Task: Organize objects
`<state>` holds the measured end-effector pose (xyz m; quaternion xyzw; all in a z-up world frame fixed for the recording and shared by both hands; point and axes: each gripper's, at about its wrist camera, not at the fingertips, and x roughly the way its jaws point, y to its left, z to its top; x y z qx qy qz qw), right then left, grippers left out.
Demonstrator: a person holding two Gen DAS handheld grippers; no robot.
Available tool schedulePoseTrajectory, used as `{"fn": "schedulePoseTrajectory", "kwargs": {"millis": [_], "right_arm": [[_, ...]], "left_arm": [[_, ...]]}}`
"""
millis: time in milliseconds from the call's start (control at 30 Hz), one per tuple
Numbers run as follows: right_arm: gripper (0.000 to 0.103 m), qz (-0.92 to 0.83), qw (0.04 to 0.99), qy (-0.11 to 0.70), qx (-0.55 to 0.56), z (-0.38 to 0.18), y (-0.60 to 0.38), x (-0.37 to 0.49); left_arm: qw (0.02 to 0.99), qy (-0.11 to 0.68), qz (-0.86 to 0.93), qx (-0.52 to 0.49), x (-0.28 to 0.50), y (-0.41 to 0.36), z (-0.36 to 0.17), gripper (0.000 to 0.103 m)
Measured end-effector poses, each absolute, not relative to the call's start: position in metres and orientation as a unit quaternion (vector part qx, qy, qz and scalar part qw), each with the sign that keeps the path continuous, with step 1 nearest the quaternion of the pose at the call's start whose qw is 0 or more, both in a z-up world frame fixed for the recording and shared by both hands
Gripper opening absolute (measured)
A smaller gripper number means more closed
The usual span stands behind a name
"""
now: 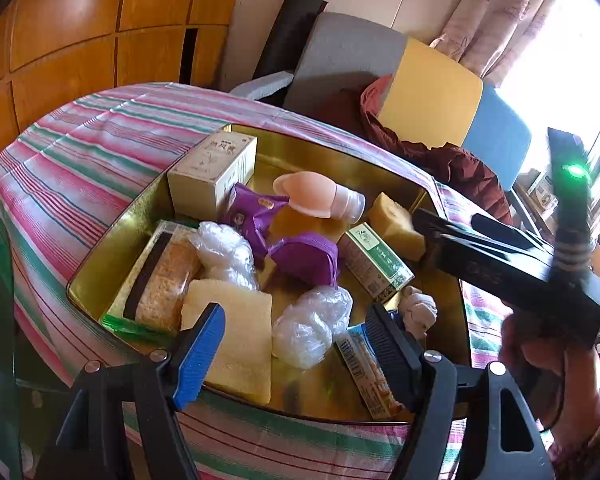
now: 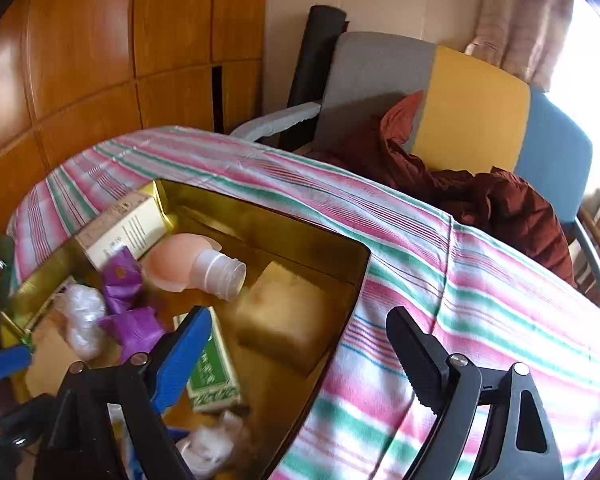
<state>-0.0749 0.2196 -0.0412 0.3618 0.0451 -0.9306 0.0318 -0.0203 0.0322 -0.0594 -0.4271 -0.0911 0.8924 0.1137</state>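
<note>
gold tray (image 1: 112, 248) is sitting on a striped tablecloth (image 1: 100, 152) and is holding everything that is being sorted. inside the tray, a cream box (image 1: 212, 168) is standing in the far left corner, and a peach bottle (image 1: 320, 196) with a white cap is lying on its side just beside it, toward the tray's middle. two purple packets (image 1: 304, 256) are lying in the middle of the tray, one touching the bottle. a green box (image 1: 376, 260) is lying to the right of the packets, and a yellow sponge (image 1: 396, 224) is sitting near the tray's far right corner. at the tray's near edge a pale flat sponge (image 1: 236, 336) is lying between a clear packet of noodles (image 1: 164, 280) and a crumpled plastic bag (image 1: 312, 324); a second crumpled bag (image 1: 224, 252) is lying just behind the flat sponge.

left gripper (image 1: 300, 356) is hanging over the tray's near edge with its fingers spread wide and gripping nothing, the flat sponge and the bag showing between them. right gripper (image 2: 300, 356) is pointing down over the tray's right rim, also spread wide and empty; in the right wrist view its blue finger (image 2: 184, 356) is over the green box (image 2: 212, 368) and its black finger is over the tablecloth (image 2: 460, 280) outside the tray. in the left wrist view this gripper is reaching in from the right, its tip just beside the yellow sponge. a chair (image 2: 472, 116) with a dark red jacket (image 2: 480, 196) is standing beyond the tray.
</note>
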Motion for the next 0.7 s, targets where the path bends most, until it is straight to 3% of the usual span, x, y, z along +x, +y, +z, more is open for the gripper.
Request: {"fn": "schedulePoseTrajectory", "kwargs": {"millis": [333,700], "right_arm": [[0.096,-0.917,0.037,-0.033,0.396,-0.033,0.213,-0.037],[0.103,-0.914,0.003,-0.027,0.405,-0.02,0.198,-0.012]], "left_arm": [[0.111,-0.086,0.896,-0.421,-0.021,0.029,-0.054,0.074],[0.061,-0.069,0.903,-0.42,-0.022,0.011,-0.04,0.074]]}}
